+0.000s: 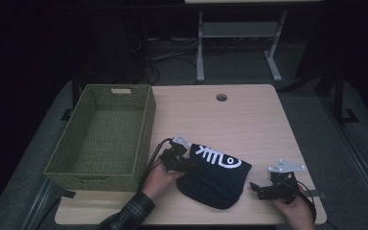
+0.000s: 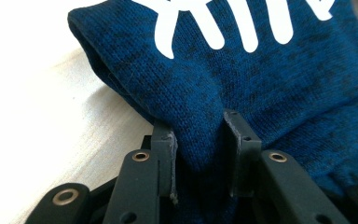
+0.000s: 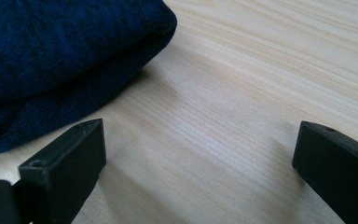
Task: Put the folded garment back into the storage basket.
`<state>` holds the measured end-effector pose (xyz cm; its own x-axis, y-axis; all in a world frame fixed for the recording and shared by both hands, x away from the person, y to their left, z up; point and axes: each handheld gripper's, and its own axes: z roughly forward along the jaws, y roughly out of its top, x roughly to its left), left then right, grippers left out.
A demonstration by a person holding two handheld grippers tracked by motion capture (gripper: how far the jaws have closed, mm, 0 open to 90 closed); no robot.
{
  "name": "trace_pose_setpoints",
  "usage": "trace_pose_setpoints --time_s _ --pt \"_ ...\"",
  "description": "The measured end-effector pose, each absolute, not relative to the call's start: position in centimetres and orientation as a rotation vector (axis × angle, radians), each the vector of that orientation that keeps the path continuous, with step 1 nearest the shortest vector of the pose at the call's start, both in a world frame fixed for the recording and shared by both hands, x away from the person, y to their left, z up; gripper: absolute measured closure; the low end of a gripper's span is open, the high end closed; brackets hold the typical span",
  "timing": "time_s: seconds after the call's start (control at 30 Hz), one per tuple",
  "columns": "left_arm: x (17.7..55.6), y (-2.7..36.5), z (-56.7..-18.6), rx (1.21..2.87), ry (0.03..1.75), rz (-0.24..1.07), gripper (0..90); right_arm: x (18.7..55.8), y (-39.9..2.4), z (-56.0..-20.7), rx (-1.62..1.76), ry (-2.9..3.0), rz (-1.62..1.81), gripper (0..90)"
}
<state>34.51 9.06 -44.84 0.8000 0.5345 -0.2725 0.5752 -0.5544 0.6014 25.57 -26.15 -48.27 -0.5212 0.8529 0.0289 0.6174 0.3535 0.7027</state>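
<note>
- Nearest to the camera in the left gripper view, the two black jaws stand close together with a fold of the dark blue knitted garment (image 2: 242, 79) pressed between them; the left gripper (image 2: 203, 154) is clamped on this fold, probably so that the cloth can be lifted or pulled without slipping.
- From the high view, the folded garment (image 1: 218, 177) lies on the front part of the wooden table (image 1: 249, 120), between the two hands, with a white printed design on its upper side.
- Right gripper (image 1: 256, 189) rests just beside the right edge of the garment, and its jaws stand wide apart over bare wood in the right gripper view; it holds nothing, and I judge that it waits to take the other side.
- Green woven basket (image 1: 100, 134) stands on the left part of the table, empty and near the garment, so it seems the likely place for the cloth.
- White print is cut off at the top of the left gripper view, so its form is hard to read.
- How deep the fold goes between the jaws is hidden by the cloth itself.
</note>
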Motion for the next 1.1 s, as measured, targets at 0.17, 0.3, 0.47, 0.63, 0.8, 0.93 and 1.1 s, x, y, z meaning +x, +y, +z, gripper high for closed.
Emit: trace_pose_setpoints --time_s 0.17,0.3,0.47,0.63,0.8,0.93,1.1 --pt "34.3 9.2 -43.2 2.256 0.807 -0.088 69.8 25.6 -26.1 -48.3 1.296 2.279 0.958 2.3" --pt "34.1 9.3 -41.9 2.245 0.803 -0.102 69.9 25.6 -26.1 -48.3 1.296 2.279 0.957 2.3" --pt "34.1 9.6 -40.3 2.230 0.790 -0.100 70.0 25.6 -26.2 -48.3 1.296 2.279 0.957 2.3" --pt "34.2 9.9 -38.4 2.216 0.774 -0.075 70.1 25.6 -26.2 -48.3 1.295 2.280 0.958 2.3" --pt "34.6 10.3 -36.8 2.222 0.772 -0.065 70.1 25.6 -26.2 -48.3 1.292 2.279 0.958 2.3" --pt "34.6 10.5 -35.7 2.228 0.764 -0.050 70.1 25.6 -26.2 -48.3 1.293 2.281 0.958 2.3" --pt "34.8 11.1 -34.9 2.228 0.758 -0.048 70.1 25.6 -26.2 -48.3 1.293 2.281 0.958 2.3"
